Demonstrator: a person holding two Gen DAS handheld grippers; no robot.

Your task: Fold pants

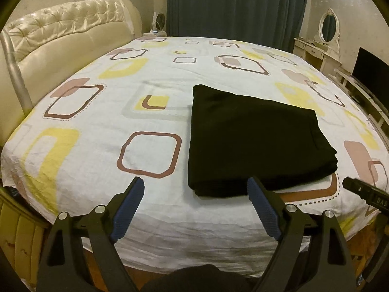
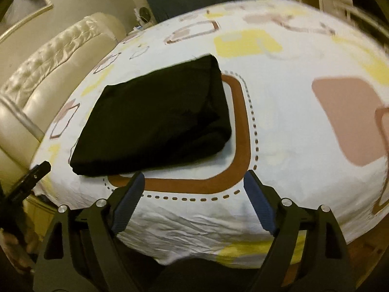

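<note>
A: Tongs first. Left gripper (image 1: pixel 195 186) was spread wide, blue pads (image 1: pixel 128 206) bare, nothing between. Right gripper (image 2: pixel 194 182) likewise released and empty, clear of the cloth.

B: Pants?

A: Black pants (image 1: pixel 255 141) lay folded into a flat stack on the bed sheet (image 1: pixel 150 146), near its front edge, touching neither gripper. Layers too dark to count.

B: Hidden bits?

A: Left view's right edge cut off the other tool, only a black tip showing. Right view was blurred; a hand (image 2: pixel 14 248) was barely made out at lower left.

B: Surroundings?

A: Cream tufted headboard (image 1: pixel 65 31), dark curtain (image 1: pixel 238 7), dressing table with oval mirror (image 1: pixel 328 28).
</note>
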